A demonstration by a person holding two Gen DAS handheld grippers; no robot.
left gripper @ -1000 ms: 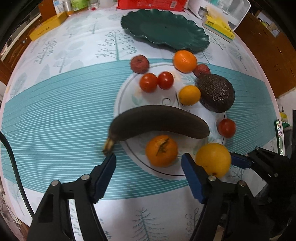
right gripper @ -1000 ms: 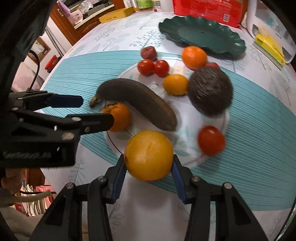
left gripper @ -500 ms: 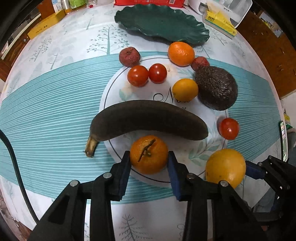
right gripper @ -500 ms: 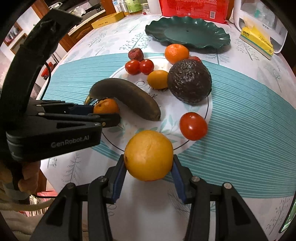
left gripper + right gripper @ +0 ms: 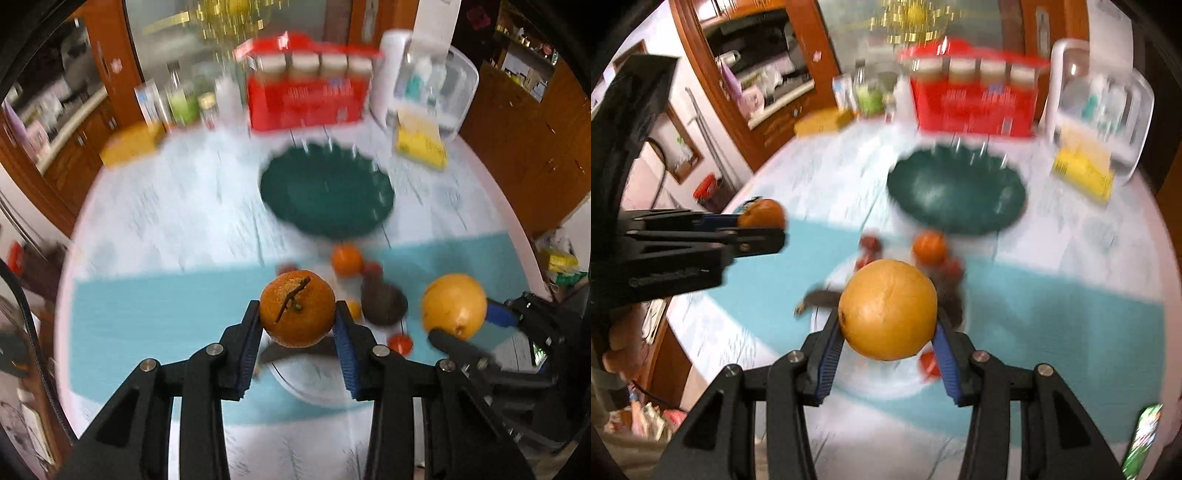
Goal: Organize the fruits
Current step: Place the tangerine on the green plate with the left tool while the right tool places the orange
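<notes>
Tangerine [image 5: 297, 308], with a dry stem on top, gripped between the blue pads of the left gripper [image 5: 298, 325] and held clear above the table; the jaws closed within the last second, and the fruit now sits between them. Large yellow-orange orange [image 5: 888, 309] clamped likewise in the right gripper [image 5: 886, 332], also raised off the cloth. Each held fruit hides part of the group below it — the dark banana [image 5: 822, 297] shows only its stem end in the right wrist view, and the avocado [image 5: 382, 304] is partly covered in both views.

Everything beyond the grippers is smeared by motion blur. Still on the table: a smaller orange [image 5: 346, 259], a red tomato [image 5: 400, 343] and some dark red fruits too blurred to name. Behind them lies the dark green scalloped plate [image 5: 327, 195], bare inside. At the far table edge stand a red box [image 5: 306, 99], a yellow packet [image 5: 421, 146], a clear plastic container [image 5: 436, 88] and bottles whose labels cannot be read. The tablecloth [image 5: 155, 317] is white with a teal band. In the right wrist view the left gripper enters from the left edge, cut off by the frame.
</notes>
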